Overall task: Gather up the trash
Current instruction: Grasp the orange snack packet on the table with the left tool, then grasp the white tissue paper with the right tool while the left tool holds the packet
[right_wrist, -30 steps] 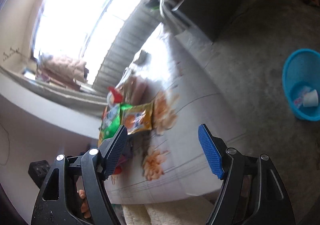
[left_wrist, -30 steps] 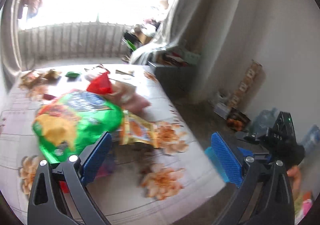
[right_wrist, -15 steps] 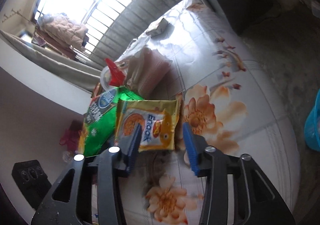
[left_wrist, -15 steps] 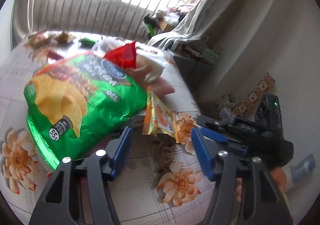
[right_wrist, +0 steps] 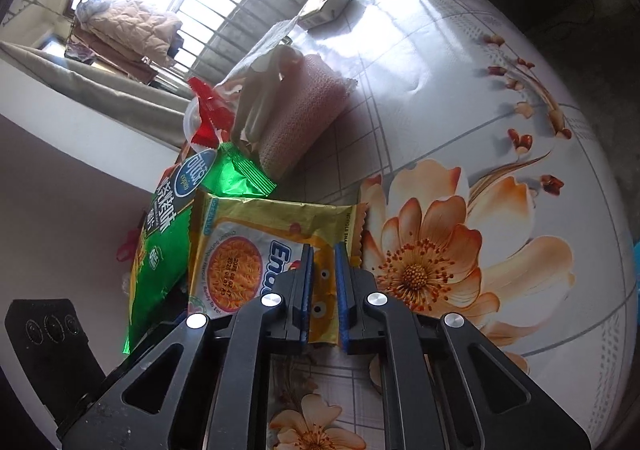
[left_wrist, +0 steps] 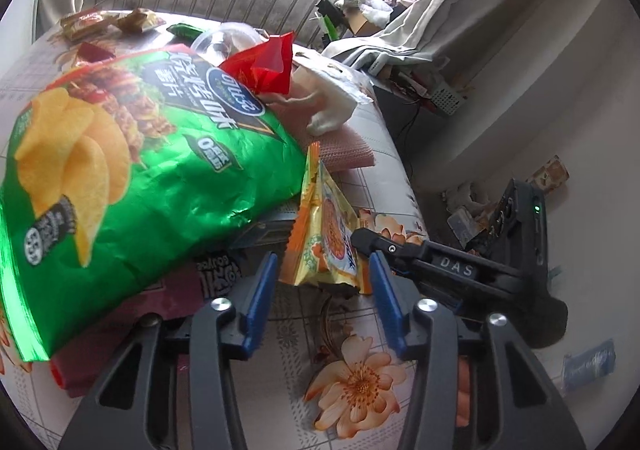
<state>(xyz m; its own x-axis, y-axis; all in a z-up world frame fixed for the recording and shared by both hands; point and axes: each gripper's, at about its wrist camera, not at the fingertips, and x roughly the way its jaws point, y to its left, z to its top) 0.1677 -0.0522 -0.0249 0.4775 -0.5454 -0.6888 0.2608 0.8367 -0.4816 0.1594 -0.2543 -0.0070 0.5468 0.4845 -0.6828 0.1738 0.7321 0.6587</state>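
Note:
A yellow noodle snack packet (left_wrist: 328,226) lies on the flowered tablecloth (left_wrist: 360,374), leaning against a big green chip bag (left_wrist: 132,169). My right gripper (right_wrist: 323,274) is closing, its blue pads pinching a fold of the yellow packet (right_wrist: 248,250). From the left wrist view, that right gripper (left_wrist: 372,246) reaches in from the right onto the packet's edge. My left gripper (left_wrist: 323,270) is also closing. The packet's lower edge sits between its fingers, and the pads do not touch it. The green bag (right_wrist: 164,246) lies just left of the packet.
Behind the bags are a red wrapper (left_wrist: 264,65), a clear plastic cup (left_wrist: 224,41), a white crumpled bag (left_wrist: 328,97) and a pink mesh pad (left_wrist: 344,147). A maroon packet (left_wrist: 176,290) lies under the green bag. More wrappers (left_wrist: 108,19) sit at the far edge. The floor drops away right of the table (right_wrist: 460,89).
Both grippers have come down and in toward the yellow packet. Their jaws have narrowed, the right from wide apart to pinching the packet, the left to a narrow gap around its lower edge.

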